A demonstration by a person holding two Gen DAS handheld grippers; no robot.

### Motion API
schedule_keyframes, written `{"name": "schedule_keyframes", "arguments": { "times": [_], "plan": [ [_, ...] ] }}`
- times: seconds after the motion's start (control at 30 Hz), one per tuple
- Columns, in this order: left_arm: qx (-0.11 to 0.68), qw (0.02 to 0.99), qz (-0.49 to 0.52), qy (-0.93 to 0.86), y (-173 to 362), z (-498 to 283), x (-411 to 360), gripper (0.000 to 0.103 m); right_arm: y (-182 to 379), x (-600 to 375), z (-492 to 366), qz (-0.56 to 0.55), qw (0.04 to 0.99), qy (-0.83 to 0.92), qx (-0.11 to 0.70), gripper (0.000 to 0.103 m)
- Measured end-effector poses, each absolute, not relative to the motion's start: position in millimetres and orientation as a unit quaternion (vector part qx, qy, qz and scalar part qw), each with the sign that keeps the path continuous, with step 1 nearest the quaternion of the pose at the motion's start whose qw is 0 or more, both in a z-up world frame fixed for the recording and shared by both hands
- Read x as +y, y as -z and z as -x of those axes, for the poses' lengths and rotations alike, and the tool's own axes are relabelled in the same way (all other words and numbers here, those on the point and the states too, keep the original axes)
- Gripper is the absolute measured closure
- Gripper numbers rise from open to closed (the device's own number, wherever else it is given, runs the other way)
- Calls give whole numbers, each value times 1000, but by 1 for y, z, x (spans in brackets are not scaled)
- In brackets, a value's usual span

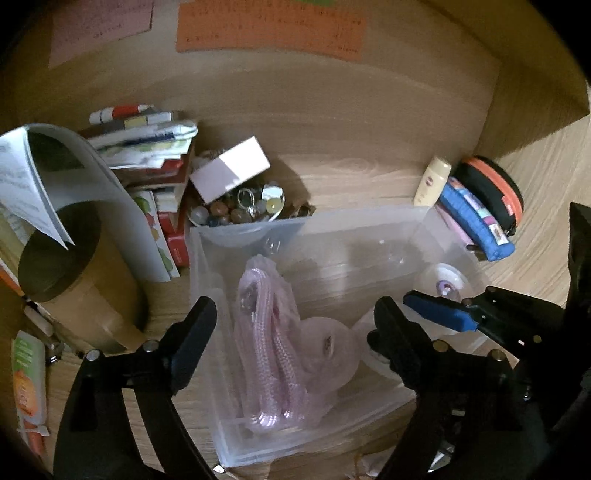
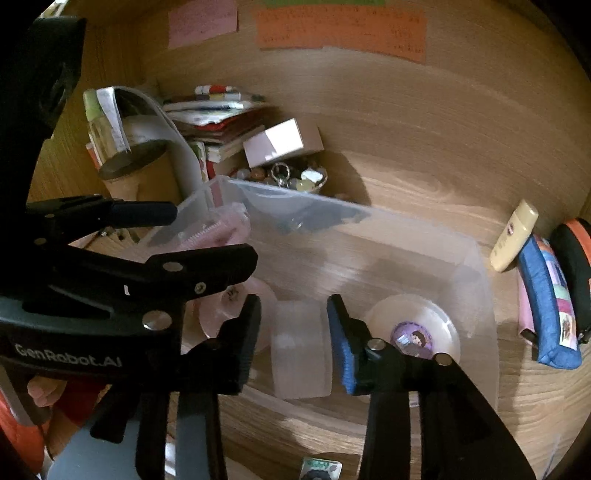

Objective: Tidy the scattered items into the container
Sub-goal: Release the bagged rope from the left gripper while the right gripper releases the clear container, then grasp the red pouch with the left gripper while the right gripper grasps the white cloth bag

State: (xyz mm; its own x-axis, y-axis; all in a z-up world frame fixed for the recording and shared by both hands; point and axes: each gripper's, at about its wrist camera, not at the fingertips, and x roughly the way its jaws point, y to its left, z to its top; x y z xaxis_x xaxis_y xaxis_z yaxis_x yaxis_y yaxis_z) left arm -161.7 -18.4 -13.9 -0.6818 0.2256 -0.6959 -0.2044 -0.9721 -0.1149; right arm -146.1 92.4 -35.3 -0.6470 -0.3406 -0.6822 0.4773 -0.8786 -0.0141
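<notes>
A clear plastic container point(image 1: 207, 258) stands on the wooden desk; it also shows in the right wrist view point(image 2: 480, 266). Inside lie a pink rope in a bag point(image 1: 266, 332), a round pink case point(image 1: 328, 350) and a round disc with a purple sticker point(image 2: 410, 336). My left gripper point(image 1: 295, 332) is open and empty above the container. My right gripper point(image 2: 293, 339) is open around a small translucent box point(image 2: 301, 354) inside the container; whether the pads touch it I cannot tell. A cream bottle point(image 1: 432, 181), a blue pouch point(image 1: 476, 221) and a black-orange case point(image 1: 495, 192) lie at the right.
A stack of books point(image 1: 147, 155), a white box point(image 1: 231, 170) on a bowl of beads point(image 1: 236, 210) and a cardboard tube point(image 1: 74, 280) crowd the left. An orange packet point(image 1: 29, 384) lies at the near left. Paper notes point(image 1: 269, 26) hang on the back wall.
</notes>
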Motion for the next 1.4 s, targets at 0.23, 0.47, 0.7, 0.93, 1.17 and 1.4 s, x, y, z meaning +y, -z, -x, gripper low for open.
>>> {"name": "schedule_keyframes", "arguments": {
  "times": [0.23,0.47,0.7,0.93,1.17,1.4],
  "plan": [
    [-18,112,370,-922,4,156,-23,11,22,94,136,-326,232,911,96,39],
    [-19,124,363,-923,-13,141,-25,8,-2,97,118,-289,238,922,97,20],
    [-12,110,345,-932,-31,110,-36,7,-15,104,95,-274,232,928,97,16],
    [18,96,327,-940,-33,74,-48,7,-20,121,72,-266,212,935,95,15],
    [-3,82,340,-937,-20,44,-70,7,-18,138,47,-269,205,937,89,15],
    [-15,56,372,-926,3,24,-90,7,-12,156,26,-280,207,934,76,12]
  ]
}}
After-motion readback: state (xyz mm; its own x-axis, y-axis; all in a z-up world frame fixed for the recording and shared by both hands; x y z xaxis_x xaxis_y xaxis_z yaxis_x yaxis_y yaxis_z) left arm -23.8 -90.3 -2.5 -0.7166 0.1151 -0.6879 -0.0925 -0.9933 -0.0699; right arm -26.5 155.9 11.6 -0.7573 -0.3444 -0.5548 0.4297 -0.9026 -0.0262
